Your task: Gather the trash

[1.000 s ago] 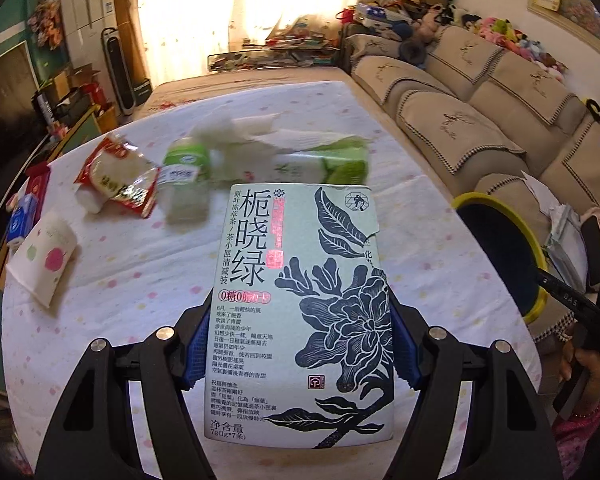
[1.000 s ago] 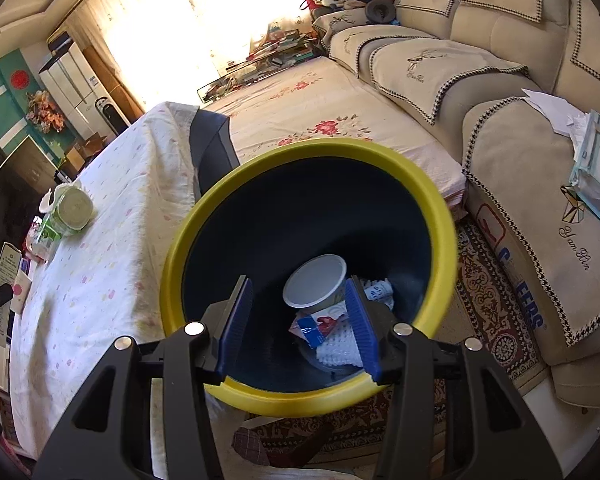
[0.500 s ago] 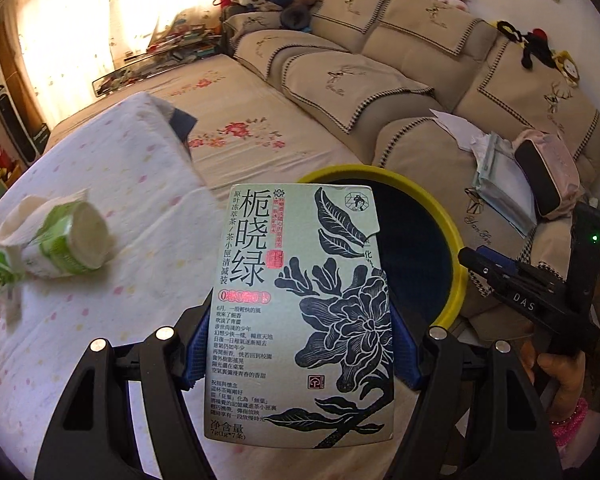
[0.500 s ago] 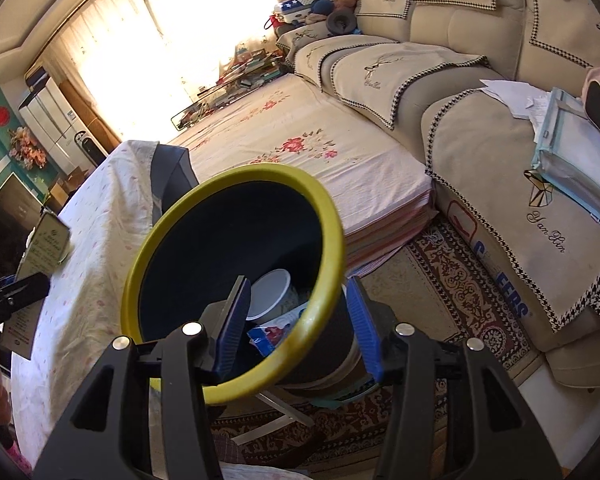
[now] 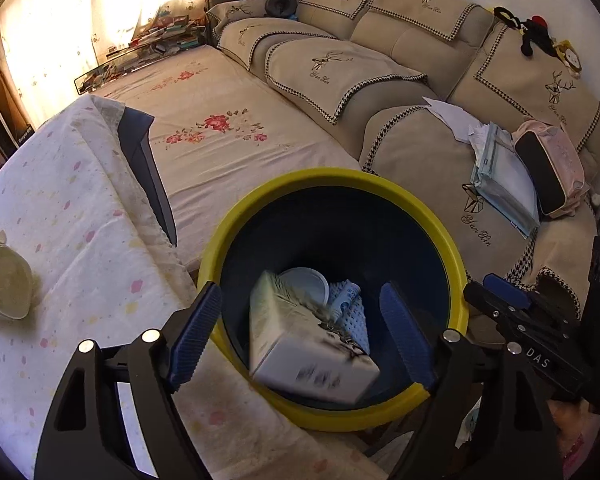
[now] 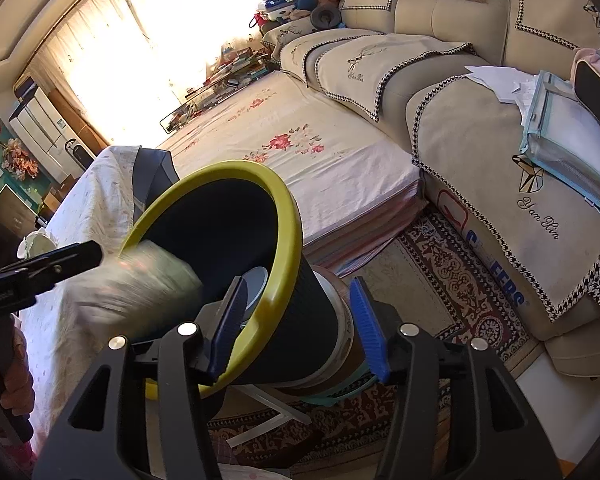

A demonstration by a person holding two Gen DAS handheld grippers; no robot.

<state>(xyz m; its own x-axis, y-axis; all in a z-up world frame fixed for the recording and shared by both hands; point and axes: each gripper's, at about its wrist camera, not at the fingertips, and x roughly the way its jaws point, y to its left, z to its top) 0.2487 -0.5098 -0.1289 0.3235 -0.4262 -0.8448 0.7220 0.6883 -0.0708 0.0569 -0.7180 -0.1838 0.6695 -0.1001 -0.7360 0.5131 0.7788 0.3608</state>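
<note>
Now one tea box [image 5: 308, 344] falls into one bin [image 5: 440, 232].

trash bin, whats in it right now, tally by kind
tea box: 1, blurred, dropping in below the open left gripper
white cup: 1
printed wrapper: 1
white dotted piece: 1
total: 4 visible in the trash bin; anything underneath is hidden
</note>
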